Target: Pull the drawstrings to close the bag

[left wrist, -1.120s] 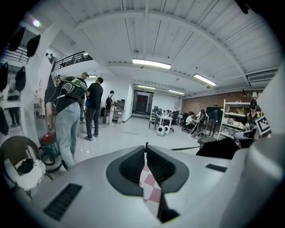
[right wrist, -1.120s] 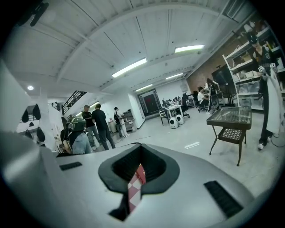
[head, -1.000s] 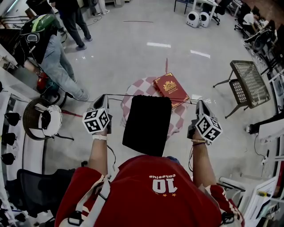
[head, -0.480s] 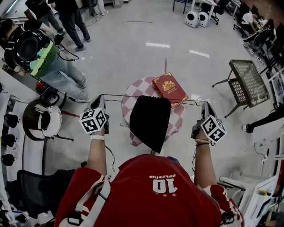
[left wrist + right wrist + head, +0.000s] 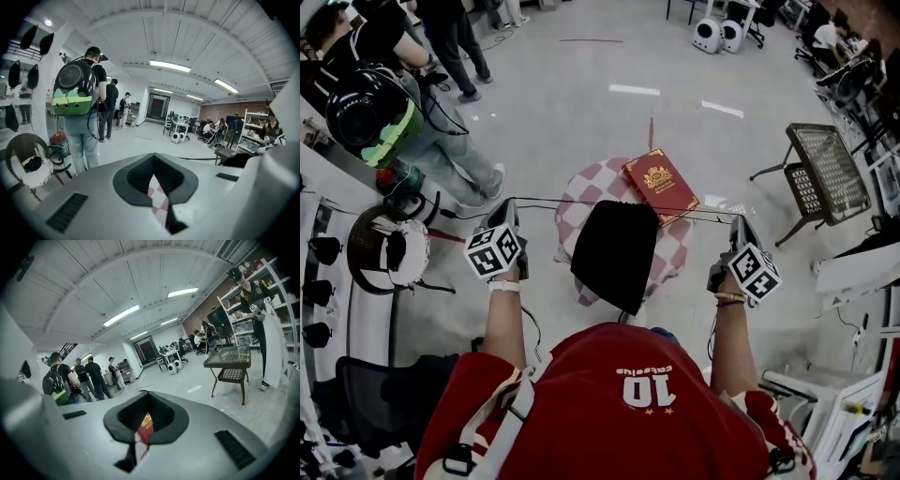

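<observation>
A black drawstring bag (image 5: 614,253) hangs between my two grippers over a small round table with a checked cloth (image 5: 581,202). Its mouth is gathered narrow at the top. The thin drawstring (image 5: 553,201) runs taut from the bag to each side. My left gripper (image 5: 508,210) is shut on the left end and my right gripper (image 5: 737,223) on the right end. In the left gripper view the jaws (image 5: 153,157) are closed and the string (image 5: 197,158) leads right to the bag (image 5: 236,160). The right gripper (image 5: 147,395) also shows closed jaws.
A red book (image 5: 661,185) lies on the table's far side, also showing through the right jaws' gap (image 5: 145,425). A mesh folding table (image 5: 830,173) stands at the right. A round wicker seat (image 5: 389,251) and people (image 5: 422,122) are at the left.
Both grippers have moved outward and apart. The string has drawn tighter and the bag's mouth has gathered from wide and square to narrow. The person with the backpack at the left has shifted.
</observation>
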A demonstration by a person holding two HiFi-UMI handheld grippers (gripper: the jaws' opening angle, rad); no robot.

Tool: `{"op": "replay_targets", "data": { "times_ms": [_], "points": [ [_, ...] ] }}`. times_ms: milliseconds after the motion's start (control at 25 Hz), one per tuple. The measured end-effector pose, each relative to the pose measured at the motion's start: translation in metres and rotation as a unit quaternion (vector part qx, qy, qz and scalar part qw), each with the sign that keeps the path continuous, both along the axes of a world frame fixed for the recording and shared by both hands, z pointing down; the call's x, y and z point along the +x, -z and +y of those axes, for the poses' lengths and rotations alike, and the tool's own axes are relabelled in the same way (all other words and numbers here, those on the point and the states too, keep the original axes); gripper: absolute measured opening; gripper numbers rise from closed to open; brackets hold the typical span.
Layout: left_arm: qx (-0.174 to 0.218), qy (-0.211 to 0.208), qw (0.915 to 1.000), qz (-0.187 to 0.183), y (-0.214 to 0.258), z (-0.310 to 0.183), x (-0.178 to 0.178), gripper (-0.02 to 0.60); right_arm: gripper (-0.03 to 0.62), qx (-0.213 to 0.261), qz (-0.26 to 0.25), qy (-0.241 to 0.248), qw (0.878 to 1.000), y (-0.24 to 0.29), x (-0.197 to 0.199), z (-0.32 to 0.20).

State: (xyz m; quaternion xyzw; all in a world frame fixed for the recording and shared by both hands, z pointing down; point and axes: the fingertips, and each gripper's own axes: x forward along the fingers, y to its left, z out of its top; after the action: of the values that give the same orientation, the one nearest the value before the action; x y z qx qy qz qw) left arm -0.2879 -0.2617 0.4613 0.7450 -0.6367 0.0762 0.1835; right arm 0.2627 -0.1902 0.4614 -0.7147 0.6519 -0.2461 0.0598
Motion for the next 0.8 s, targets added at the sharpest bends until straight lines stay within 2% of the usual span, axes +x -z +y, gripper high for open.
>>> {"op": "replay_targets", "data": {
  "times_ms": [480,800],
  "points": [
    [-0.015,0.012,0.9998,0.008,-0.015,-0.029,-0.003,0.008,0.014,-0.009,0.003,0.052,0.999,-0.007,-0.005,-0.057],
    [-0.037,0.023,0.9988,0.024,-0.031,-0.085,0.007,0.008,0.014,-0.033,0.0,0.087,0.996,-0.03,0.005,-0.13]
  ]
}}
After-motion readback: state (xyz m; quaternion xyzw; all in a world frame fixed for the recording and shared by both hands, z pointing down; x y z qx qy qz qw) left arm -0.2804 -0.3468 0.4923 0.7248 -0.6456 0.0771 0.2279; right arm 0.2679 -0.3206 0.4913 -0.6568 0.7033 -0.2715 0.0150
